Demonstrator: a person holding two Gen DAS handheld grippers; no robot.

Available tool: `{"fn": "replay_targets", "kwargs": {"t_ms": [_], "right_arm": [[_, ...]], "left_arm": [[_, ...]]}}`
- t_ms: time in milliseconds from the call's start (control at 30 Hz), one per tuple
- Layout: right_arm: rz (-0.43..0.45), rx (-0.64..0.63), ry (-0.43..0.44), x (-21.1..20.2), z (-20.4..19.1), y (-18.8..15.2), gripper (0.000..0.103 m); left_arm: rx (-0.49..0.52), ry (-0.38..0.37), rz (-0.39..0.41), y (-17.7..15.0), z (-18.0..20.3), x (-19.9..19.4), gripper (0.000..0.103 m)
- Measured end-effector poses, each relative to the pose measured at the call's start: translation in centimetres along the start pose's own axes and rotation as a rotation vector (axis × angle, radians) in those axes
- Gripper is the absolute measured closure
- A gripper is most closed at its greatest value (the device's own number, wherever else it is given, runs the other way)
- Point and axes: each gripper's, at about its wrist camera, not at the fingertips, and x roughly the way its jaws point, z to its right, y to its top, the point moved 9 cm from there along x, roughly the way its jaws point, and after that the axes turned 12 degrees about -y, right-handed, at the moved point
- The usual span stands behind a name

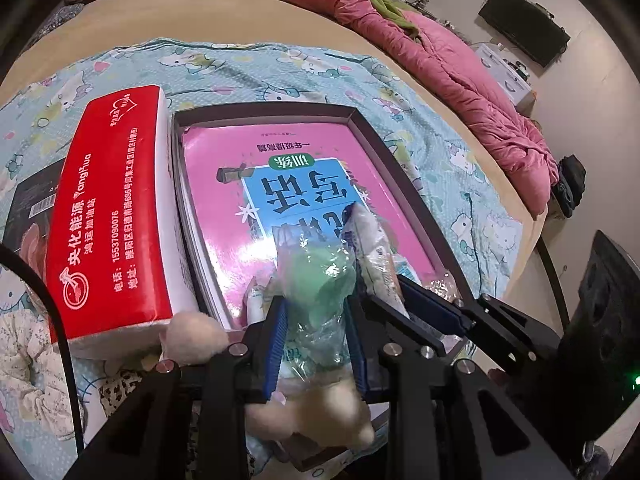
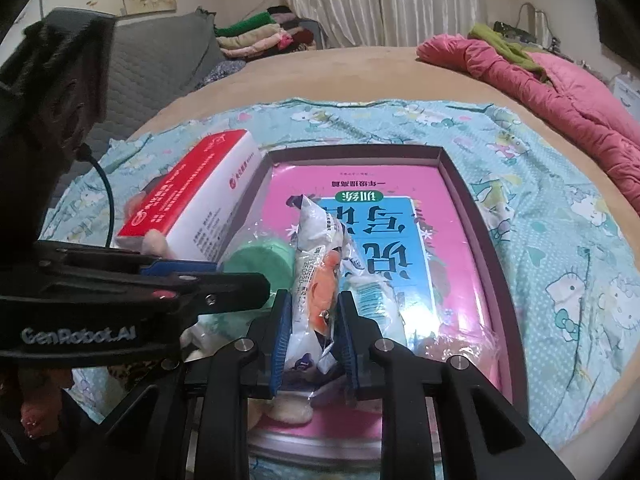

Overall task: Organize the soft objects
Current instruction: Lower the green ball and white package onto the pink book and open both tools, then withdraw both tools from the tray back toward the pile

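Item 1: left gripper (image 1: 318,320), blue pads pinching a clear plastic bag (image 1: 316,280) that holds something pale green. The bag stands over the near end of the box.

Item 2: right gripper (image 2: 314,332), blue pads on either side of a white snack packet (image 2: 316,248) with orange print, touching it; the packet rises upright between them. Whether they press it firmly cannot be told. The 2 grippers sit just beside each other, the bag to the left of the packet.

Item 3: shallow dark box (image 2: 468,192), open, lying on the bed. Inside it lies a pink and blue book (image 2: 452,248), face up, filling most of the floor of the box.

Item 4: red and white tissue pack (image 1: 116,208), touching the left wall of the box, tilted.

Item 5: cream plush toy (image 1: 196,336), beside the near corner of the tissue pack, partly hidden by the left gripper.

Item 6: light blue cartoon-print sheet (image 2: 560,248), spread under the box on the tan bed (image 2: 360,76).

Item 7: pink quilt (image 1: 472,92), bunched along the far right edge of the bed, well apart from the box.
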Motion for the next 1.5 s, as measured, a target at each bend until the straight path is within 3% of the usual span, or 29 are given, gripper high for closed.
{"fn": "replay_targets", "kwargs": {"t_ms": [467,567,633,700,1133,1500], "right_arm": [[0.008,-0.015,-0.011,1.8,0.1,0.3,0.076],[0.007,-0.012,-0.015,1.8,0.2,0.3,0.07],[0.006,-0.008,-0.012,1.8,0.3,0.3,0.069],[0.006,-0.012,-0.014,1.9,0.3,0.2,0.068],[0.021,-0.027,-0.042,1.4,0.2,0.3,0.048],[0.048,0.005,-0.074,-0.4,1.3,0.5,0.041]], "left_arm": [[0.029,-0.03,0.039,-0.4,-0.1,0.0,0.072],[0.028,-0.032,0.045,-0.7,-0.4,-0.3,0.068],[0.028,-0.028,0.051,-1.0,-0.6,-0.4,0.057],[0.028,-0.031,0.06,-1.2,-0.9,-0.7,0.053],[0.03,-0.027,0.084,-1.5,-1.7,-2.1,0.04],[0.026,-0.021,0.086,-2.5,-2.0,-3.3,0.038]]}}
